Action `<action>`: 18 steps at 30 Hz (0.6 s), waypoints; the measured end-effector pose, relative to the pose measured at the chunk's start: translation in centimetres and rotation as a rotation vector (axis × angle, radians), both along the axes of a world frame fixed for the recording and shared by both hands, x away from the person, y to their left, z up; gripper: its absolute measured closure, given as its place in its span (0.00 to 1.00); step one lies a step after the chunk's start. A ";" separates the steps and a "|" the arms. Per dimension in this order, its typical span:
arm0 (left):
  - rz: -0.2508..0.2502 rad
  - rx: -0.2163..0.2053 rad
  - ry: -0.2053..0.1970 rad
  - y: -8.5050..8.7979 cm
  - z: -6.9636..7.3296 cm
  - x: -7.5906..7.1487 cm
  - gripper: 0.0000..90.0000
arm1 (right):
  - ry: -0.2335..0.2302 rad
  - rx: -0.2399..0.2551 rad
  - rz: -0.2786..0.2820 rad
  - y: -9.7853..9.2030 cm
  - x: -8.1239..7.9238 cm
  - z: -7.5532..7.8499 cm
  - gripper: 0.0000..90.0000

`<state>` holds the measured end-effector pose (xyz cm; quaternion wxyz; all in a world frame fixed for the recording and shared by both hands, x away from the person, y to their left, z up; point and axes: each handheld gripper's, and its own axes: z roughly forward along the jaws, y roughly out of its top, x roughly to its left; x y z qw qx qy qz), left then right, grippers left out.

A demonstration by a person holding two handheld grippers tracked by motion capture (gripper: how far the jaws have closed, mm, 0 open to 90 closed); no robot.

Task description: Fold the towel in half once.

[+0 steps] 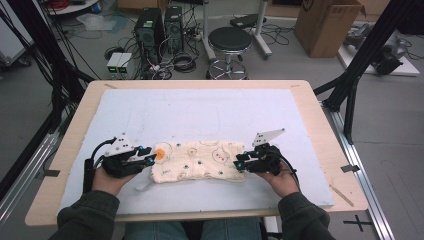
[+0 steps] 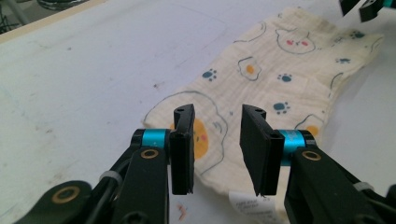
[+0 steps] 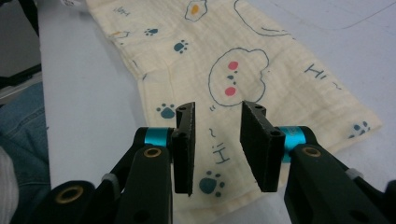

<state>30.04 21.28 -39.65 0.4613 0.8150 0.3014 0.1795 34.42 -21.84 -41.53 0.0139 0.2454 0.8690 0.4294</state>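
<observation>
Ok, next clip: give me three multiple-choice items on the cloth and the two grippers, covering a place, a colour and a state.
1. Where does the cloth lie?
A. on the white mat, between the two grippers
B. on the stool
C. over the table's far edge

2. What is the cloth's base colour?
A. dark green
B. pale cream
C. red

3. How do the left gripper and right gripper stand?
A. both clamped on the cloth
B. one holds a label
C. both jaws apart, nothing gripped

Answers: 1 A, the high view shows it flat between them; 2 B, cream with printed eggs and paws; 3 C, gaps show between both pairs of jaws.
</observation>
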 end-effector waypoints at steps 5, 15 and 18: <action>-0.061 0.036 0.054 -1.8 -1.3 0.1 0.76 | 0.003 -0.038 0.009 0.9 0.1 -0.4 0.73; -0.104 0.106 0.134 -2.7 -3.8 -0.2 0.77 | 0.006 -0.114 0.020 1.3 -0.9 -1.7 0.70; -0.101 0.115 0.150 -2.5 -4.3 -0.4 0.77 | -0.018 -0.131 0.033 1.2 -1.1 -2.0 0.67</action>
